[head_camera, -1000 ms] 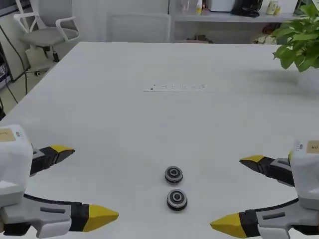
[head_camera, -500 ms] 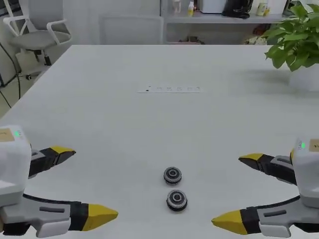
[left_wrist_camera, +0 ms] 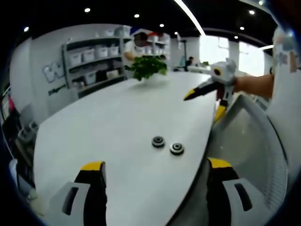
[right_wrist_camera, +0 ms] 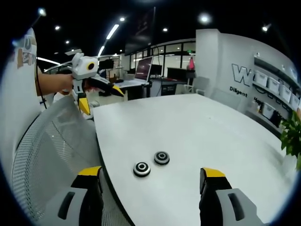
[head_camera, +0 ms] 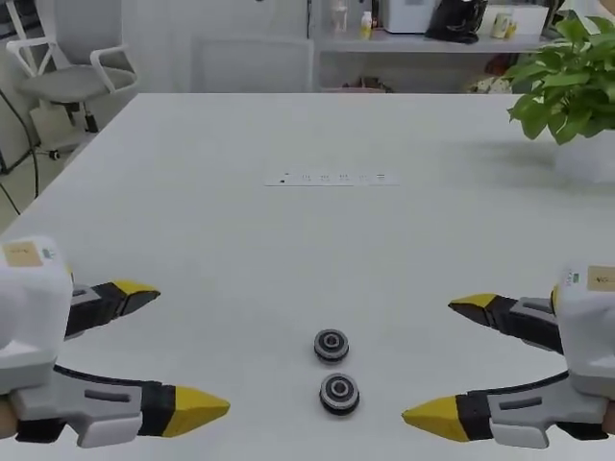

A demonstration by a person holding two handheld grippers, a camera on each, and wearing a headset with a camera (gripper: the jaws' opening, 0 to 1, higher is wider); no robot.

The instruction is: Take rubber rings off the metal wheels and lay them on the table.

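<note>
On the pale grey table (head_camera: 288,240), close to the person's edge, lay two small metal wheels wearing black rubber rings, the farther wheel (head_camera: 332,346) just beside the nearer wheel (head_camera: 339,393). The left gripper (head_camera: 190,351) and the right gripper (head_camera: 429,360) hung either side, yellow-tipped jaws spread wide, holding nothing. To me it looked like the very start: one gripper would have to pin a wheel while the other peeled its ring.
</note>
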